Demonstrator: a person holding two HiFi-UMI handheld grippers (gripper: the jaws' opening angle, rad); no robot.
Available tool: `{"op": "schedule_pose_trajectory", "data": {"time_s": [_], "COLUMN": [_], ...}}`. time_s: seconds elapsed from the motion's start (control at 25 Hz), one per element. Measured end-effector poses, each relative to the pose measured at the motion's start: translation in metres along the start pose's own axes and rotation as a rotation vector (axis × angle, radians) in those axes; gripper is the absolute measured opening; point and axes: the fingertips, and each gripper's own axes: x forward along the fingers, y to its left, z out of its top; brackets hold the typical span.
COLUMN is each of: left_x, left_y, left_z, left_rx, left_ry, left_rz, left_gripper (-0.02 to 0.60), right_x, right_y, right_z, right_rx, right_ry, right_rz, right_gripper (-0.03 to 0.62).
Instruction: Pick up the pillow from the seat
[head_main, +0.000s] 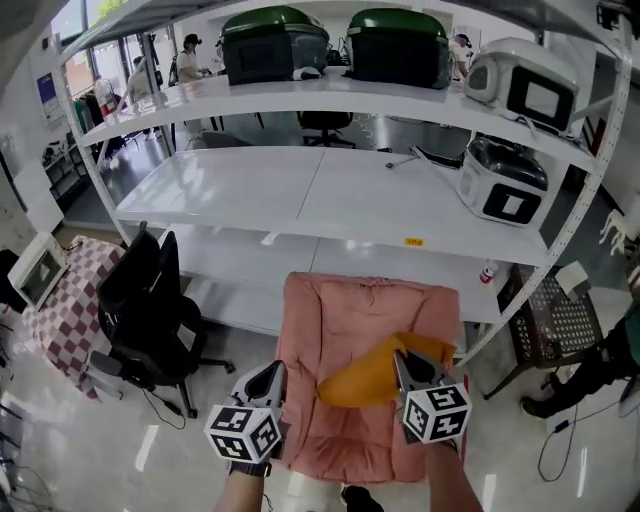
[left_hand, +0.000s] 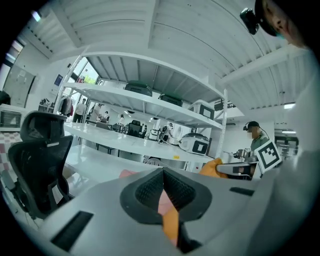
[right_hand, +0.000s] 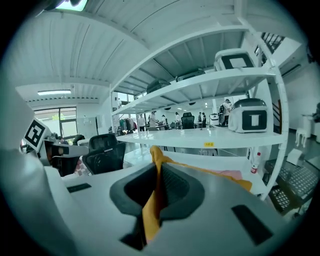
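An orange pillow (head_main: 370, 380) hangs above the pink padded seat (head_main: 340, 310), its right end raised. My right gripper (head_main: 405, 365) is shut on that end. In the right gripper view the orange cloth (right_hand: 152, 200) runs down between the pads and pokes out at the tips (right_hand: 155, 160). My left gripper (head_main: 272, 378) is over the seat's left edge, a little left of the pillow's drooping end. Its jaws (left_hand: 163, 175) meet at the tips. A thin strip of pink and orange shows in the slit behind them; whether cloth is pinched there I cannot tell.
White shelving (head_main: 300, 190) stands right behind the seat, with white appliances (head_main: 500, 180) at its right end and green cases (head_main: 275, 40) on top. A black office chair (head_main: 150, 310) is close on the left and a black mesh basket (head_main: 560, 325) on the right.
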Motion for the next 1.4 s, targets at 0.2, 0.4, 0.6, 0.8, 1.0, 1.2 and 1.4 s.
{"op": "schedule_pose_trajectory", "data": {"time_s": [0.2, 0.4, 0.6, 0.8, 1.0, 1.2, 1.4], "left_x": [-0.025, -0.047, -0.065, -0.085, -0.102, -0.111, -0.117], "left_y": [-0.007, -0.011, -0.013, -0.015, -0.016, -0.016, -0.017], "left_z": [0.023, 0.049, 0.072, 0.093, 0.110, 0.116, 0.118], "left_rx": [0.017, 0.037, 0.056, 0.069, 0.071, 0.067, 0.070], "left_ry": [-0.027, -0.061, -0.080, -0.131, -0.172, -0.195, -0.198], "left_rz": [-0.015, -0.021, -0.021, -0.018, -0.011, -0.004, -0.007], "left_gripper": [0.003, 0.003, 0.003, 0.003, 0.003, 0.003, 0.003], "right_x": [-0.025, -0.043, -0.058, -0.070, -0.080, -0.089, -0.094], "right_y": [0.017, 0.032, 0.044, 0.059, 0.069, 0.073, 0.078], "right_z": [0.031, 0.059, 0.083, 0.101, 0.114, 0.121, 0.121], "right_rx": [-0.029, -0.039, -0.059, -0.088, -0.111, -0.132, -0.151], "right_ry": [-0.054, -0.098, -0.141, -0.179, -0.202, -0.214, -0.207], "right_rz": [-0.005, -0.003, -0.002, 0.005, 0.009, 0.008, 0.002], "right_gripper": [0.020, 0.020, 0.020, 0.020, 0.020, 0.020, 0.018]}}
